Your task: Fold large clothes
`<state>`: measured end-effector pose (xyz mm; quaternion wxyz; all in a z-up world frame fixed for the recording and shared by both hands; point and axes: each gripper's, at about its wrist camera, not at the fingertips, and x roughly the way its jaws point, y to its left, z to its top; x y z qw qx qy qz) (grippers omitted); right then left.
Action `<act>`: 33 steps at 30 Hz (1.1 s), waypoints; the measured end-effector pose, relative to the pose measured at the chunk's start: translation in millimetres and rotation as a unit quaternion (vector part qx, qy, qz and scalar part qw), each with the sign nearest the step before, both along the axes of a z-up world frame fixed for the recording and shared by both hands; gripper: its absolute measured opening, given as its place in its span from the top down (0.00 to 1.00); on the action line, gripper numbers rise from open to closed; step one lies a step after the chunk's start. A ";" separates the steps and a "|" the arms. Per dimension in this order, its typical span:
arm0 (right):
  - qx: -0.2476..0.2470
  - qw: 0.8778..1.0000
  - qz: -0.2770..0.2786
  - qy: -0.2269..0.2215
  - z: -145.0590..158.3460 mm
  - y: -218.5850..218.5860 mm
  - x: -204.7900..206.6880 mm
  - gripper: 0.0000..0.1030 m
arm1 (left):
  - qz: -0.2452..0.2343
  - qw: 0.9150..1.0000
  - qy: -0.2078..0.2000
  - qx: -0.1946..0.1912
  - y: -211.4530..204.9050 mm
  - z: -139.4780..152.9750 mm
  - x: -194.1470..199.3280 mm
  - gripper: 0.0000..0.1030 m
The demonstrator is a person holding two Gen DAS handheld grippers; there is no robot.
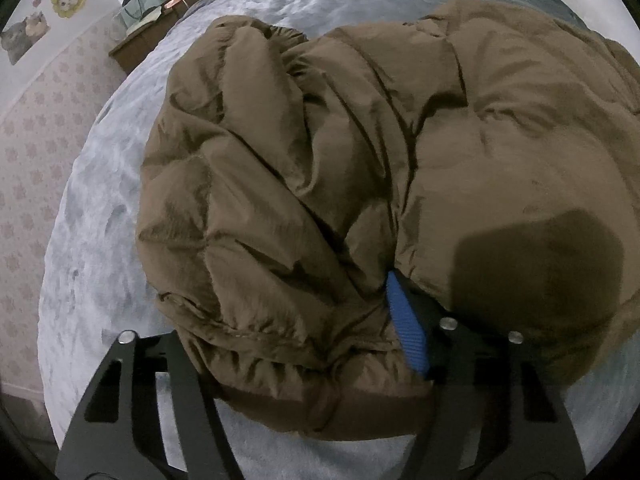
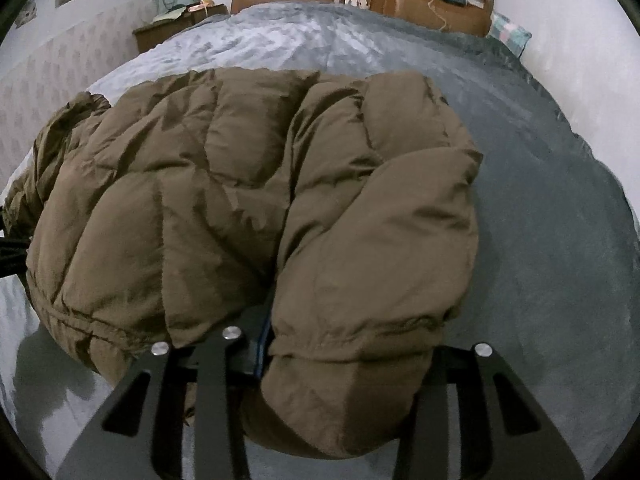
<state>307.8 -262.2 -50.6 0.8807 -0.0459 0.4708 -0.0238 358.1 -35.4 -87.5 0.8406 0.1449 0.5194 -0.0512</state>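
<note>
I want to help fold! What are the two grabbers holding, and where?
Both hold the brown puffy jacket by its near elastic hem: left gripper, right gripper.

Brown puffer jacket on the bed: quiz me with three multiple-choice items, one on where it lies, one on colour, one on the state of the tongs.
1. Where does the brown puffer jacket lie?
A. on the grey blanket
B. on the wooden nightstand
C. on the floor

2. What colour is the pad on the finger of the left tongs?
A. red
B. blue
C. yellow

3. What is between the fingers of the right tongs?
A. nothing
B. a pillow
C. a cuffed fold of the jacket

Key: 1 A, the blanket spreads out all around the jacket; 2 B, a ribbed blue strip shows against the fabric; 3 C, the gathered brown hem bulges between the two black fingers.
</note>
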 end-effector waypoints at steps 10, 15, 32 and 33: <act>-0.020 1.000 0.010 -0.020 17.9 8.8 -11.7 0.67 | -0.008 1.000 0.000 -0.006 -4.9 9.3 -5.2 0.69; -0.026 0.999 0.016 -0.030 24.4 11.6 -13.7 0.68 | -0.009 1.000 0.007 -0.015 -2.4 13.2 -6.6 0.75; -0.035 0.996 0.032 -0.075 59.8 0.1 -48.9 0.73 | -0.013 0.998 -0.009 -0.054 -6.3 54.4 -36.9 0.81; -0.036 0.996 0.031 -0.078 62.7 -1.9 -55.4 0.73 | -0.012 0.998 -0.008 -0.064 -5.7 56.7 -43.7 0.81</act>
